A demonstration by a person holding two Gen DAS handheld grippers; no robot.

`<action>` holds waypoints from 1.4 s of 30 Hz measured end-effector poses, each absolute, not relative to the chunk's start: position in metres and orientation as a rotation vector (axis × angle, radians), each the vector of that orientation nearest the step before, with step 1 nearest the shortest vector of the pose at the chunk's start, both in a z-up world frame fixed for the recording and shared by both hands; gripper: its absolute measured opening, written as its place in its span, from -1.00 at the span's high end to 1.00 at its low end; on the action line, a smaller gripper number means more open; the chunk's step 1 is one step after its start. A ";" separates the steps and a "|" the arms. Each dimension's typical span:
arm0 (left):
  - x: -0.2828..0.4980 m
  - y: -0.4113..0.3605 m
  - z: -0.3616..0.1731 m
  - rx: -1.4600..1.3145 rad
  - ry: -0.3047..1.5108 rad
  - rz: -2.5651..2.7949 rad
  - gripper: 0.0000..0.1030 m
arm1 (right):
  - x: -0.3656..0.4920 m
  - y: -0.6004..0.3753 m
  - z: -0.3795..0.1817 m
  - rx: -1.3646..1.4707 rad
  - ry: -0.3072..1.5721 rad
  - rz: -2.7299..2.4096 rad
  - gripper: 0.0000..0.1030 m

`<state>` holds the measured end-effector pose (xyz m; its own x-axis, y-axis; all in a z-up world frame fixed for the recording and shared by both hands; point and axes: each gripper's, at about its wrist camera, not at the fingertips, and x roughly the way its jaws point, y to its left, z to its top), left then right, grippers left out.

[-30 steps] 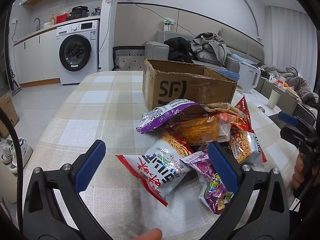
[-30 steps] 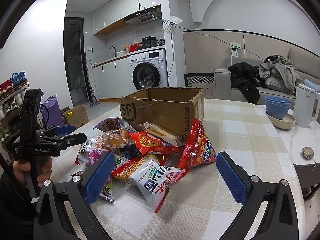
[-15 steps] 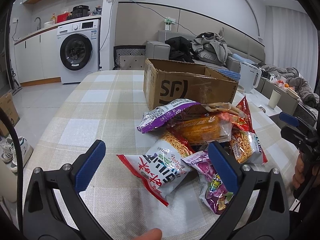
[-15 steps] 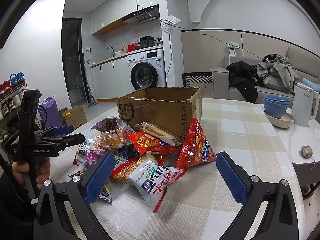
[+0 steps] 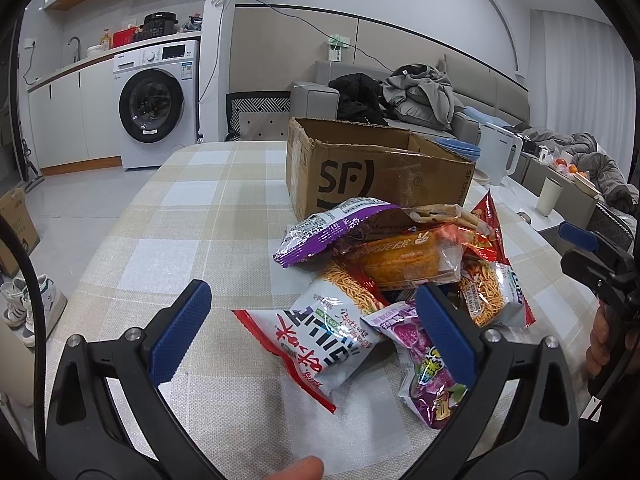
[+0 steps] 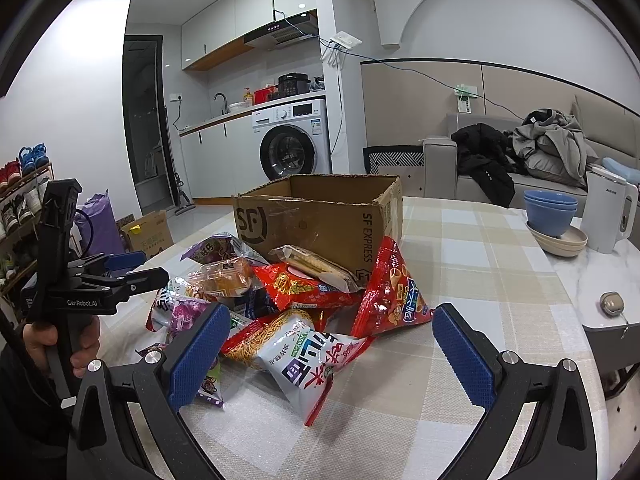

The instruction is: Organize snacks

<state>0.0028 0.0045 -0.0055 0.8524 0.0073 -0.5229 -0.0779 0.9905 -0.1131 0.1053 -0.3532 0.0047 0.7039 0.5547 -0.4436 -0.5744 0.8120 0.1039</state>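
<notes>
Little has changed over the last second: both views have crept slightly closer to the snack pile, and nothing in it has been moved, so the sorting has not yet begun.

The left gripper hangs above the near edge of the pile with its fingers spread wide and holding nothing; the white and red noodle packet lies on the bench between them, with a purple candy bag partly behind the right finger. The right gripper is likewise wide open and empty, framing the same noodle packet from the other side, with the red cone-snack bag leaning just beyond.

The open cardboard box stands at the far side of the pile, touching it, and is the likely destination. The noodle packet lies nearest both grippers, so it looks like the easiest first pick; the slippery film may crumple under the fingers.
</notes>
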 end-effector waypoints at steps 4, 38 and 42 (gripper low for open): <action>0.003 0.004 -0.006 -0.131 0.549 0.046 -0.97 | 0.105 -0.354 0.005 -0.044 0.479 0.627 -1.00; 0.021 0.012 -0.011 -0.153 0.631 0.056 -0.97 | 0.132 -0.334 -0.016 -0.081 0.693 0.608 -1.00; 0.027 0.015 -0.014 -0.166 0.668 0.065 -0.97 | 0.136 -0.329 -0.021 -0.074 0.739 0.611 -1.00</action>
